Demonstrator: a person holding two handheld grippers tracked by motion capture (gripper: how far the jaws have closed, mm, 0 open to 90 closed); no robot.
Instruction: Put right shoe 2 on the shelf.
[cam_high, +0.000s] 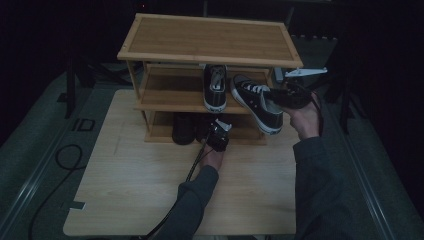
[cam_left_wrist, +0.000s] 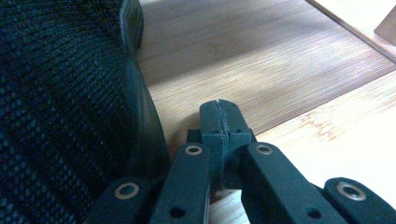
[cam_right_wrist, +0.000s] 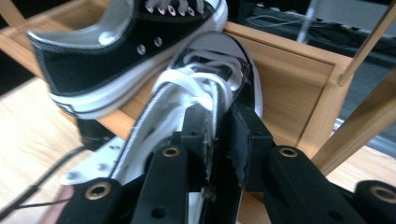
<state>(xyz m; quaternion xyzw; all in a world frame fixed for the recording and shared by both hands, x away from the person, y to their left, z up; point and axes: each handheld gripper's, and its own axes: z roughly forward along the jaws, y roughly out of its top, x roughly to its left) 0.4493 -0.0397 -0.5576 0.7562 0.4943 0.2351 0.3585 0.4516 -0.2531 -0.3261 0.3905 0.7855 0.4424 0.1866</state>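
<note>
A wooden shoe rack (cam_high: 210, 40) stands at the far side of the tabletop (cam_high: 125, 185). Its top board is bare. The middle shelf's left half is free; a black sneaker (cam_high: 215, 86) fills the centre. Dark shoes (cam_high: 182, 129) block the bottom shelf's middle. The near tabletop lies open.

Both forearms wear dark grey-green long sleeves (cam_high: 192, 200), and each hand carries a black gripper with flat link arms studded with silver ring rivets (cam_left_wrist: 193, 150), a black cable (cam_high: 192, 170) trailing the left gripper (cam_high: 218, 134), a pale triangular plate (cam_high: 305, 73) topping the right gripper (cam_high: 280, 96).
</note>
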